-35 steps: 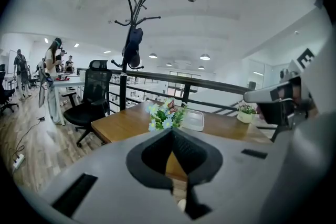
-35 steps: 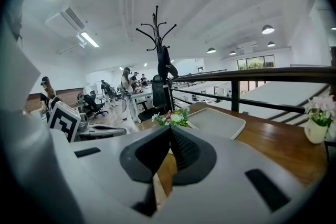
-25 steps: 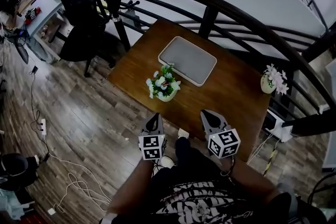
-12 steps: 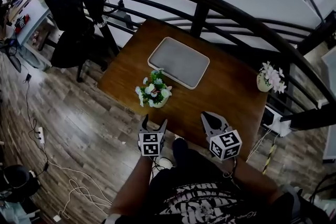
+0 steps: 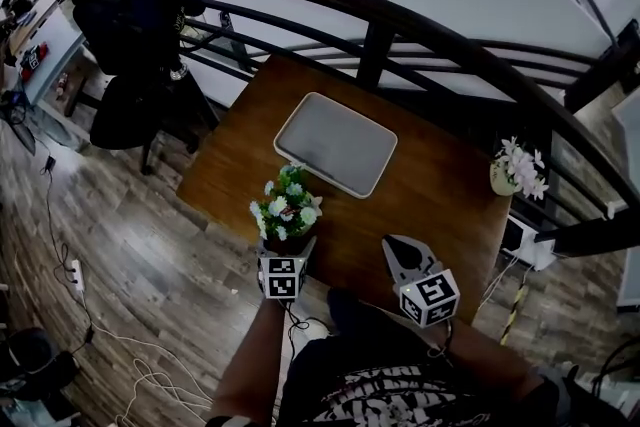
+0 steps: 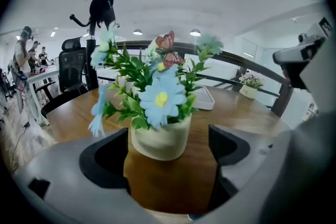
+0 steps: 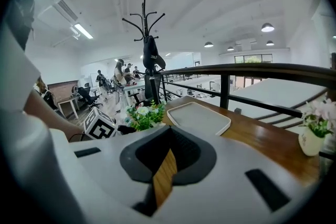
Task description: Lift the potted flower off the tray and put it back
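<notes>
The potted flower (image 5: pixel 284 213) stands off the tray (image 5: pixel 335 144), just beside its near corner and close to the table (image 5: pixel 440 200) edge. Bare wood lies to the tray's right. It has a cream pot, pale blue and white blooms and green leaves. The left gripper (image 5: pixel 286 245) has just been opening, its jaws wide either side of the pot, seemingly not touching. The right gripper (image 5: pixel 398 247), on the tray's near side, is closed and empty.

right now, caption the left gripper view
Left gripper, jaws just opened, potted flower at their tips, ungripped; tray behind on table.
</notes>
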`<state>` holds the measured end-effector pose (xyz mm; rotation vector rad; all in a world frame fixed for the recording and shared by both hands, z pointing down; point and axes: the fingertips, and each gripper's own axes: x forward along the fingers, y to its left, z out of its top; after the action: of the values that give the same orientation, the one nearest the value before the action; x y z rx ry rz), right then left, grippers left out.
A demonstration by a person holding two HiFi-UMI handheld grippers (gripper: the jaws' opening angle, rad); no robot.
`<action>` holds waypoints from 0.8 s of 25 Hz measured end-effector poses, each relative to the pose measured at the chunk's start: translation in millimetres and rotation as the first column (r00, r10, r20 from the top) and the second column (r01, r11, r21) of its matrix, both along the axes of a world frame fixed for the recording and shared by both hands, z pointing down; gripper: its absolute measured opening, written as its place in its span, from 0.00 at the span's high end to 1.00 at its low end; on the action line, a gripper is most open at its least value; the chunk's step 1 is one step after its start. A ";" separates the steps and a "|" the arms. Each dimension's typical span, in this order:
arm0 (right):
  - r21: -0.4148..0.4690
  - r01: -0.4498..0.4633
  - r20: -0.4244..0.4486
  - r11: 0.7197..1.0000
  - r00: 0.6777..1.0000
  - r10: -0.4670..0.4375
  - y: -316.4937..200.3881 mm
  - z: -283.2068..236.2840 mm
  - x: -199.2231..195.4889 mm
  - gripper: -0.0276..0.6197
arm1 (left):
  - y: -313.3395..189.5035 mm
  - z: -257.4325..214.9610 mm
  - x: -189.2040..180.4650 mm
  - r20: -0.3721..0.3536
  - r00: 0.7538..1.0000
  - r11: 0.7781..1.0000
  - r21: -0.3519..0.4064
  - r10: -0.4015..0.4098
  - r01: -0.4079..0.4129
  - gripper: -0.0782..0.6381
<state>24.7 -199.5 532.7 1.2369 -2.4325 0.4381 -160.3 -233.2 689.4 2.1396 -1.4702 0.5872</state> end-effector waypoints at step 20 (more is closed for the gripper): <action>-0.033 0.021 0.011 0.999 1.000 -0.021 -51.0 19.9 6.0 0.96 | -64.7 26.4 5.8 0.069 0.996 0.994 0.094 0.054 -0.060 0.22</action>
<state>30.8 -250.6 552.6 1.1968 -2.4347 0.4780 -154.4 -298.0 715.8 2.2619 -1.5049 0.6258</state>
